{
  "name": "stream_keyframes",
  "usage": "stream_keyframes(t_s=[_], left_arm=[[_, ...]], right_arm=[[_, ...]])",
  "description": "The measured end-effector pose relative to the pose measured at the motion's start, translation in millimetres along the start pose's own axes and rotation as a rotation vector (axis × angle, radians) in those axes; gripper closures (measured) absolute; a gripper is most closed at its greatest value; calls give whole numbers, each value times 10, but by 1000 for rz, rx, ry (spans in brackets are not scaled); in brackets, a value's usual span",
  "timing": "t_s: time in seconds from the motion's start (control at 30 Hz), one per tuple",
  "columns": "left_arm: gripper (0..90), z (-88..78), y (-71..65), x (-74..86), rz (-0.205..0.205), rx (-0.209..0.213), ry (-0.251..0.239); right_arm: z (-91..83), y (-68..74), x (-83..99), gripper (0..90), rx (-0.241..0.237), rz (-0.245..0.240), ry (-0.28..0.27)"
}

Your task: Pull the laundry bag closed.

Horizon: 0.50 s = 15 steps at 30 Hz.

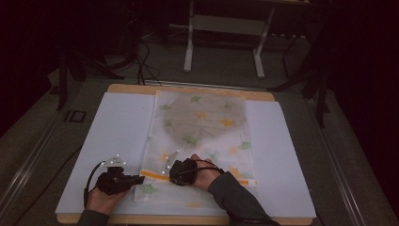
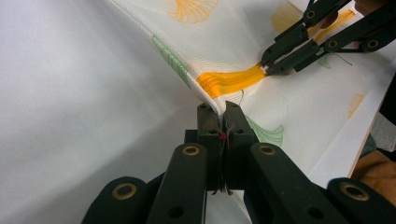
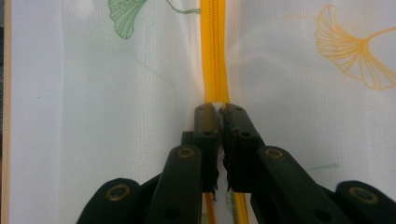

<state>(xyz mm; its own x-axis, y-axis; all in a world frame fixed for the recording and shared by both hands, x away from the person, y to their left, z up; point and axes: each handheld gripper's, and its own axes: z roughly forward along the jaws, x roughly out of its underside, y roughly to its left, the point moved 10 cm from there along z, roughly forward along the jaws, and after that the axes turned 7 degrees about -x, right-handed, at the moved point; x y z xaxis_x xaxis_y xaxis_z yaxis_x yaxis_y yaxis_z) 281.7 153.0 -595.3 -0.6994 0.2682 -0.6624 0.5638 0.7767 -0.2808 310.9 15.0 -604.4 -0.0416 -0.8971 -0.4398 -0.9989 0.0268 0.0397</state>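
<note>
Where it lies on the white sheet (image 1: 117, 127) covering the wooden table (image 1: 127, 88), the mesh bag (image 1: 202, 127) runs its long axis away from the person, its near end reaching almost to the table's front edge. It is a flat, pale rectangle of fine woven netting printed with green and orange ginkgo leaves, and an orange zipper (image 1: 153, 174) crosses it near that end, running side to side across the short width.

The left gripper (image 1: 139, 179) comes in low from the left, its jaws pressed together on the bag's left edge just at the zipper's end (the fabric there is lifted into a small ridge in the left gripper view). The left hand (image 1: 101, 200) rests near the table's front edge.

The right gripper (image 1: 171, 175) points leftward along the zipper, the forearm angling in from the lower right. Its jaws are closed on the zipper's track, apparently at the slider (image 3: 218, 105), though the slider itself is mostly hidden between them.
</note>
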Motion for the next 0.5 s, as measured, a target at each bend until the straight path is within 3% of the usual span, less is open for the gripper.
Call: stream_keyframes(t_s=[0.5], left_arm=[[882, 0, 6, 1, -3, -2, -2]], right_arm=[[-59, -8, 113, 849, -1, 13, 14]])
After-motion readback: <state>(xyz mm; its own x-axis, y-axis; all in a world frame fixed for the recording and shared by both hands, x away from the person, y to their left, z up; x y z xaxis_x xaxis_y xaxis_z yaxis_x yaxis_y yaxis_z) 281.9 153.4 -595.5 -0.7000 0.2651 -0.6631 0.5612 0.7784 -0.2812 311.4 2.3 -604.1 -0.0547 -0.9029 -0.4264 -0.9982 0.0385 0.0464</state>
